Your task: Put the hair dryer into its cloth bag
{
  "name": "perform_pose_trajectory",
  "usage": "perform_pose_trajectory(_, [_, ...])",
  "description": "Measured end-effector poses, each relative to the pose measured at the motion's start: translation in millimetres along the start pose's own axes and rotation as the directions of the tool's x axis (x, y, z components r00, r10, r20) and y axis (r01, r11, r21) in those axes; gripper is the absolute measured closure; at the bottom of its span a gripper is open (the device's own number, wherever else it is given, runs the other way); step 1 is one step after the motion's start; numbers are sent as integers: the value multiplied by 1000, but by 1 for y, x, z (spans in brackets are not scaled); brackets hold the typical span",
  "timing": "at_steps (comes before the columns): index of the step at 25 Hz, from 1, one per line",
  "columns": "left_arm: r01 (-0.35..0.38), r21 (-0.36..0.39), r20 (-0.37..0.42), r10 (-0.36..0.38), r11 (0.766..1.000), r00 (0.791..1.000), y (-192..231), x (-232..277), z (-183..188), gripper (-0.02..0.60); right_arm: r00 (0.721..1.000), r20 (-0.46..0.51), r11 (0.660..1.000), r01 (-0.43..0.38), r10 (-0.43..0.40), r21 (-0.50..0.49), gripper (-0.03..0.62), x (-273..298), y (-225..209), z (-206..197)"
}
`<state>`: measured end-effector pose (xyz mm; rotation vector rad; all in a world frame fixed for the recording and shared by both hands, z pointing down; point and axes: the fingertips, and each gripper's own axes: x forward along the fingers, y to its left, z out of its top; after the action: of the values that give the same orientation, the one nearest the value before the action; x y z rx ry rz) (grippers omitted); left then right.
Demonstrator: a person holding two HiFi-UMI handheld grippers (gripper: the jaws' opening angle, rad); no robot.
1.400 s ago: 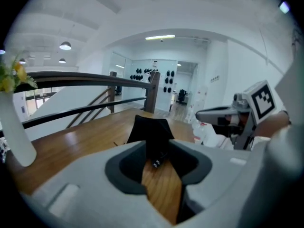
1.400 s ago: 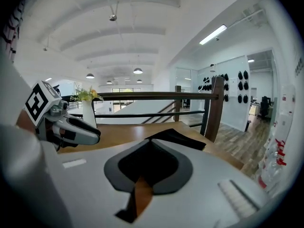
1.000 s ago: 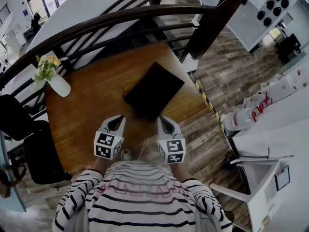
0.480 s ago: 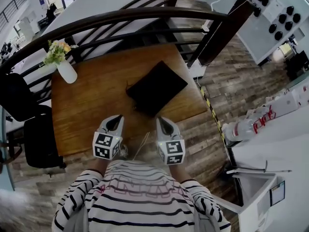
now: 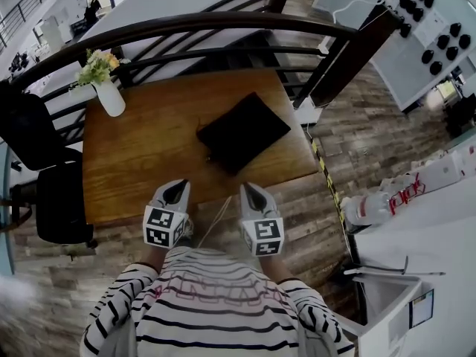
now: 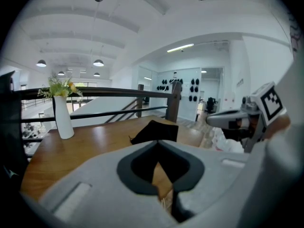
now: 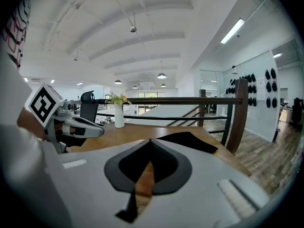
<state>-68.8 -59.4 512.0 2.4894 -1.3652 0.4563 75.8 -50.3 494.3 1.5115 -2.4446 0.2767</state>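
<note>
A black cloth bag (image 5: pixel 244 131) lies flat on the wooden table (image 5: pixel 149 155), toward its right side. It also shows in the left gripper view as the bag (image 6: pixel 154 132) and in the right gripper view as the bag (image 7: pixel 187 140). No hair dryer is visible in any view. My left gripper (image 5: pixel 177 188) and right gripper (image 5: pixel 249 190) are side by side at the table's near edge, well short of the bag, both shut and holding nothing. Each gripper's camera sees the other: the right gripper (image 6: pixel 228 120) and the left gripper (image 7: pixel 90 127).
A white vase of flowers (image 5: pixel 110 97) stands at the table's far left corner. A dark railing (image 5: pixel 186 28) runs behind the table, and a black chair (image 5: pixel 44 199) stands at its left. White counters (image 5: pixel 424 222) are to the right, across the plank floor.
The table, bag and vase have slid up and away in the head view. Both grippers, formerly over the tabletop, are now back at its near edge, still shut.
</note>
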Motion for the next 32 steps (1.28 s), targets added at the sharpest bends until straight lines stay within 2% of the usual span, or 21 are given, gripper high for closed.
perform_pose_trajectory(20, [-60, -29, -9, 60, 998, 998, -27, -34, -24, 578, 999, -18, 999, -46, 45, -25, 595, -30, 12, -17])
perform_pose_trajectory(32, [-47, -23, -20, 46, 999, 999, -30, -34, -27, 578, 999, -17, 998, -52, 51, -35, 595, -30, 14, -19])
